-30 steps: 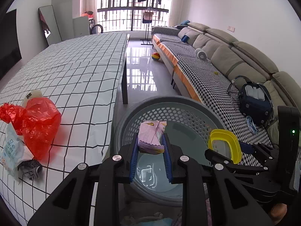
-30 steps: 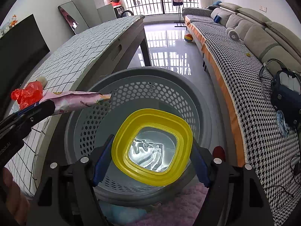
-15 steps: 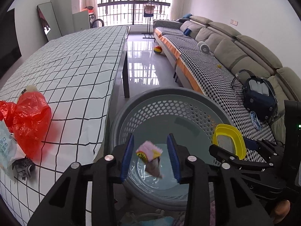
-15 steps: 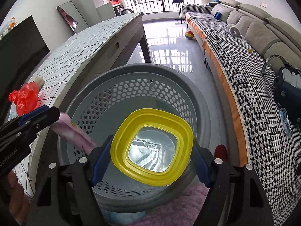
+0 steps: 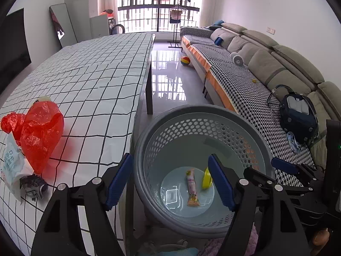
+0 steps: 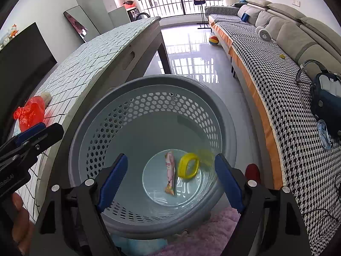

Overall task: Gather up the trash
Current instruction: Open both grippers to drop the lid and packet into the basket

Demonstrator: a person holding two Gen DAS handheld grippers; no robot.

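Dropping trash: both claws hang spread and empty over the bin (image 5: 264, 149).

We judge the drop step done for 2 items: the pink wrapper (image 5: 191, 186) lies flat on the bin floor, long and slim with an orange end, and the yellow lid (image 6: 188, 165) sits just beside it, tilted and blurred. Our left claw (image 5: 170, 181) and right claw (image 6: 170, 180) grip nothing. On the worktop (image 5: 102, 81), next to the bin, more trash waits: a crumpled red bag (image 5: 40, 132), a white packet (image 5: 12, 166) touching it and a dark scrap (image 5: 33, 186) at the packet's end. Next, we think, the left claw must swing there and close on the soft, slippery bag.
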